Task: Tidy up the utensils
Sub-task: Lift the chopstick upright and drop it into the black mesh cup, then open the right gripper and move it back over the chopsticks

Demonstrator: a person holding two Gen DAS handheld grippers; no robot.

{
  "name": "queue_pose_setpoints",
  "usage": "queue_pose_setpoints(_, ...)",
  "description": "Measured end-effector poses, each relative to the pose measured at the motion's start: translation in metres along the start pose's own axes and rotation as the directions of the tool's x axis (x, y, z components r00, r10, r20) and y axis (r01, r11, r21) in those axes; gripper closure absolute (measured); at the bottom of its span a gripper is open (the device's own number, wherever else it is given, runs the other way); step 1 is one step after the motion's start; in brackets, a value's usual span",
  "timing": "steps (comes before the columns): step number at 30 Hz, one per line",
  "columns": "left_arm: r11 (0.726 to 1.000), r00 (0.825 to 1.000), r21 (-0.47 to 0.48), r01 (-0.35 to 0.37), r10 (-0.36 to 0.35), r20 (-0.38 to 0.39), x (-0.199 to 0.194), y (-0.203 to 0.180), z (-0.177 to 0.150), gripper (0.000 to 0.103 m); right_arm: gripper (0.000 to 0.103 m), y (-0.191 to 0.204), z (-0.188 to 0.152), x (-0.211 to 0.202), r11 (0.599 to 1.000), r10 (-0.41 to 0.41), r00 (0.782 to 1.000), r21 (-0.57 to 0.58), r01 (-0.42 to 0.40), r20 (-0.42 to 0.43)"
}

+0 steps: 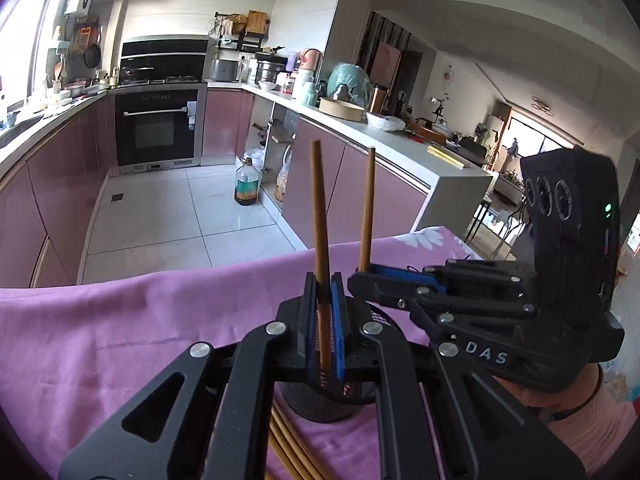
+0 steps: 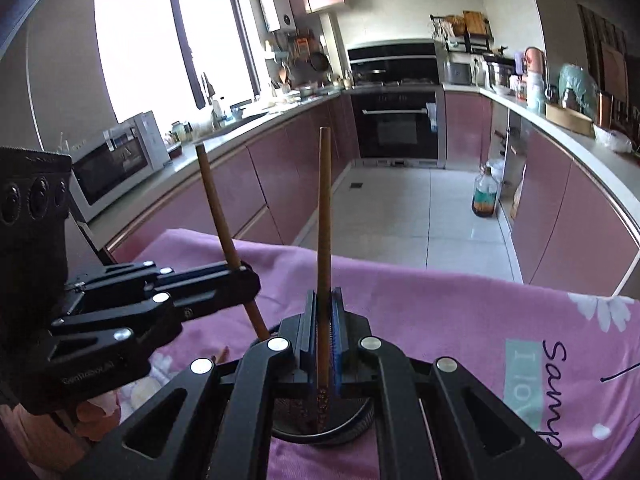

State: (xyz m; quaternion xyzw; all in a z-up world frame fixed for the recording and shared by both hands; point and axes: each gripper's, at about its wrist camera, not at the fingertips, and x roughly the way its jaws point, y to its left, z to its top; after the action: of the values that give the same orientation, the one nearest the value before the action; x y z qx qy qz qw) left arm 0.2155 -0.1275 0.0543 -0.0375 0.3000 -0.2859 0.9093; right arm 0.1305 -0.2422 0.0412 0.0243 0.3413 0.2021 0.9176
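Left wrist view: the left claw (image 1: 325, 316) is pinching a wooden chopstick (image 1: 320, 216) that stands nearly upright right over a dark mesh holder (image 1: 320, 406) on the pink-clothed counter (image 1: 120, 320), with loose chopsticks (image 1: 290, 446) lying just beside the holder toward the near edge. Right wrist view: the right claw (image 2: 325, 332) is clamped on its own chopstick (image 2: 324, 216), also upright with its bottom end down in the holder (image 2: 352, 420), while the left claw (image 2: 244, 276) sits just to the left gripping a tilted chopstick (image 2: 218, 212).
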Motion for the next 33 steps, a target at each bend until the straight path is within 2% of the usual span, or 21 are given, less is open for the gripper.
queue_pose_setpoints(9,1.0,1.0,-0.005,-0.019,0.018,-0.015,0.014,0.013,-0.008,0.094,0.092,-0.004,0.0,0.009,0.999,-0.028,1.0,0.04,0.028,0.002)
queue_pose_setpoints(11,0.999,0.999,-0.011,-0.035,0.035,-0.008,0.016,0.017,-0.01,0.084,0.09,-0.004,-0.001,0.007,0.999,-0.029,0.999,0.042,0.029,0.013)
queue_pose_setpoints(18,0.996,0.996,-0.034,-0.08,0.082,0.041,-0.011,0.028,-0.021,0.08,0.069,-0.005,-0.005,-0.012,0.999,-0.023,0.998,0.038,0.02,0.065)
queue_pose_setpoints(21,0.993,0.99,-0.034,-0.116,0.119,0.078,-0.032,0.032,-0.033,0.07,0.063,0.0,-0.008,-0.023,1.0,-0.019,0.996,0.022,0.017,0.088)
queue_pose_setpoints(24,0.987,0.98,-0.023,-0.16,0.161,0.117,-0.059,0.035,-0.048,0.065,0.058,0.009,-0.015,-0.038,1.0,0.012,0.993,-0.005,-0.011,0.115)
queue_pose_setpoints(27,0.98,0.972,-0.014,-0.197,0.197,0.129,-0.08,0.04,-0.066,0.057,0.058,0.022,-0.026,-0.052,0.997,0.06,0.99,-0.045,-0.055,0.131)
queue_pose_setpoints(29,0.973,0.965,-0.013,-0.232,0.232,0.119,-0.091,0.044,-0.079,0.05,0.056,0.032,-0.041,-0.057,0.992,0.111,0.987,-0.072,-0.103,0.117)
queue_pose_setpoints(31,0.966,0.962,-0.01,-0.257,0.257,0.09,-0.098,0.051,-0.097,0.05,0.05,0.037,-0.056,-0.055,0.988,0.141,0.986,-0.079,-0.134,0.09)
queue_pose_setpoints(33,0.959,0.958,-0.018,-0.283,0.283,0.052,-0.102,0.06,-0.116,0.05,0.05,0.041,-0.066,-0.048,0.986,0.152,0.987,-0.071,-0.148,0.05)
